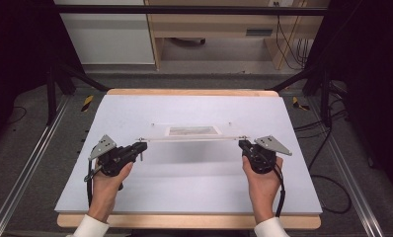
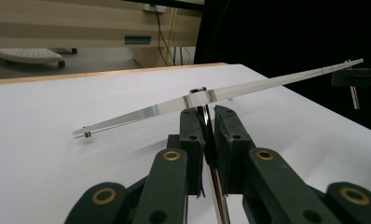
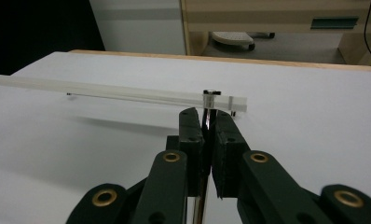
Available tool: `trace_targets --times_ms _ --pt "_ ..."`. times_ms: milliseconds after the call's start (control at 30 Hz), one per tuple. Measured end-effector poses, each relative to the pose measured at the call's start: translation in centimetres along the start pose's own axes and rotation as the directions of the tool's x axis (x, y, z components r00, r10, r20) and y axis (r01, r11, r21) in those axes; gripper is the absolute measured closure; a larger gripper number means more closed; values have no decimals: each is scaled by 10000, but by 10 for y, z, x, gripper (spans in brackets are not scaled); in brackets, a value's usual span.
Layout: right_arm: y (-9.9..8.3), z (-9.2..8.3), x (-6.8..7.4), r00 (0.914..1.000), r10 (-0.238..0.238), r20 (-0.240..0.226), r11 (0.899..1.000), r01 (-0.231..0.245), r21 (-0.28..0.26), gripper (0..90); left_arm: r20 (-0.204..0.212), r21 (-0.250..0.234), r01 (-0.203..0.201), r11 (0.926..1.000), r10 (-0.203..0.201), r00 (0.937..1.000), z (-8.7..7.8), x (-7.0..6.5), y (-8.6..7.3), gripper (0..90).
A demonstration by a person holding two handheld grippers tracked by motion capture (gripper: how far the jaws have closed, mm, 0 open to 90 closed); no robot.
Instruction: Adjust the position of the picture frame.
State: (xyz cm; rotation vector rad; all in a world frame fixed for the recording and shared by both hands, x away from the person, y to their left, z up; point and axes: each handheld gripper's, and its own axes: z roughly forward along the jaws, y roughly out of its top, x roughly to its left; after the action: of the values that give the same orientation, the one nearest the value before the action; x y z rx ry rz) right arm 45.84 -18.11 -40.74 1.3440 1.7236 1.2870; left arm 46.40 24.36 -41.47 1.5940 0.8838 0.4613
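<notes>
A clear acrylic plate (image 1: pixel 192 134) with short metal legs at its corners hovers over the white table (image 1: pixel 184 182) and casts a shadow on it. A pale rectangular picture (image 1: pixel 192 131) shows in its middle. My left gripper (image 1: pixel 142 146) is shut on the metal leg (image 2: pixel 203 111) at the plate's near left corner. My right gripper (image 1: pixel 243 144) is shut on the leg (image 3: pixel 209 105) at the near right corner. In the left gripper view the plate (image 2: pixel 267 84) runs edge-on across to the right gripper (image 2: pixel 356 77). The right gripper view has the plate (image 3: pixel 104 91) stretching off to the left.
The white board lies on a wooden tabletop (image 1: pixel 189 220) with bare surface all round the plate. Black frame posts (image 1: pixel 51 94) stand at the table's far corners. Beyond are wooden furniture (image 1: pixel 224 24) and loose cables (image 1: pixel 288 44) on the floor.
</notes>
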Motion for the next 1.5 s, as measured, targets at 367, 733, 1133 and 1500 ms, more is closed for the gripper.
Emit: trace_targets --times_ms 367,733,1133,1500 --pt "-2 1 11 9998 -208 -66 9997 209 81 828 -254 112 30 9999 -27 9997 -2 9 -3 812" --pt "-15 -4 14 9991 114 -417 9989 -94 467 834 -570 799 246 9965 -201 9982 -5 7 -11 827" --pt "-35 -5 9 9948 601 -824 9937 -518 997 850 -694 1494 301 9883 -199 9974 -8 1 -30 837" --pt "-53 -4 10 9964 256 -804 9884 -132 1511 850 -932 2267 375 9732 -167 9955 -7 -3 -44 840"
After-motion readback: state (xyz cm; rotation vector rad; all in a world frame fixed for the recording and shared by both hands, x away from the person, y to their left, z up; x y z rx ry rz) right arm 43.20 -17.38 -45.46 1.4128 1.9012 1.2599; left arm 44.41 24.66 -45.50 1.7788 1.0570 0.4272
